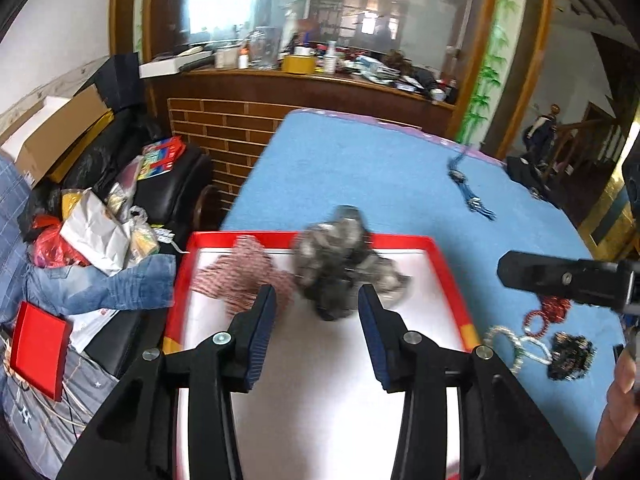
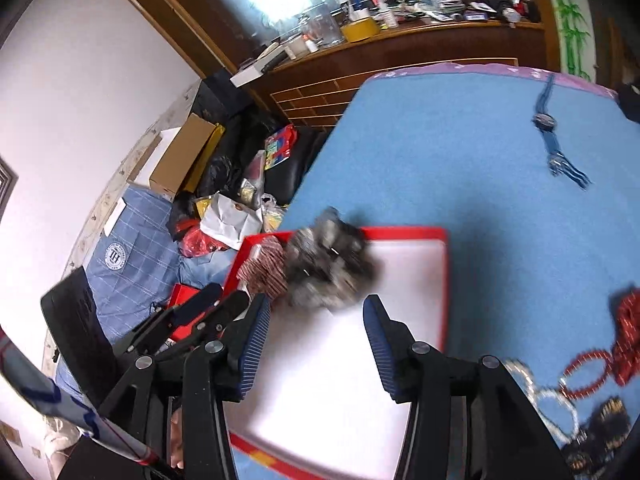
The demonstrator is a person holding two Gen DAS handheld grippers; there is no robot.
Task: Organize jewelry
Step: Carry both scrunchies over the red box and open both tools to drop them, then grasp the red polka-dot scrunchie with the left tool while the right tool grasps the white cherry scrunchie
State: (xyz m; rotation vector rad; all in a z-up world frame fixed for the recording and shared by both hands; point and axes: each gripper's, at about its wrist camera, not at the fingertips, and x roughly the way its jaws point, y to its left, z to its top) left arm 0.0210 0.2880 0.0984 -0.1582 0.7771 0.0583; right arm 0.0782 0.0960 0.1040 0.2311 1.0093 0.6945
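A red-rimmed white tray (image 1: 444, 258) (image 2: 443, 280) lies on a blue table. In it are a red-and-white beaded piece (image 1: 244, 276) (image 2: 266, 270) and a blurred grey-silver jewelry clump (image 1: 340, 260) (image 2: 326, 268). My left gripper (image 1: 316, 304) is open over the tray, just short of the clump, holding nothing. My right gripper (image 2: 314, 312) is open over the tray too, empty; its black body shows in the left wrist view (image 1: 568, 280). Red beads (image 1: 546, 312) (image 2: 624, 340), a silver chain (image 1: 516, 344) (image 2: 556, 400) and a dark beaded piece (image 1: 570, 356) (image 2: 600, 432) lie on the table right of the tray.
A blue watch (image 1: 466, 184) (image 2: 554, 140) lies far right on the blue table (image 1: 360, 168). Left of the table is a black sofa piled with clothes, bags and boxes (image 1: 92, 232). A cluttered wooden shelf (image 1: 320, 72) stands behind.
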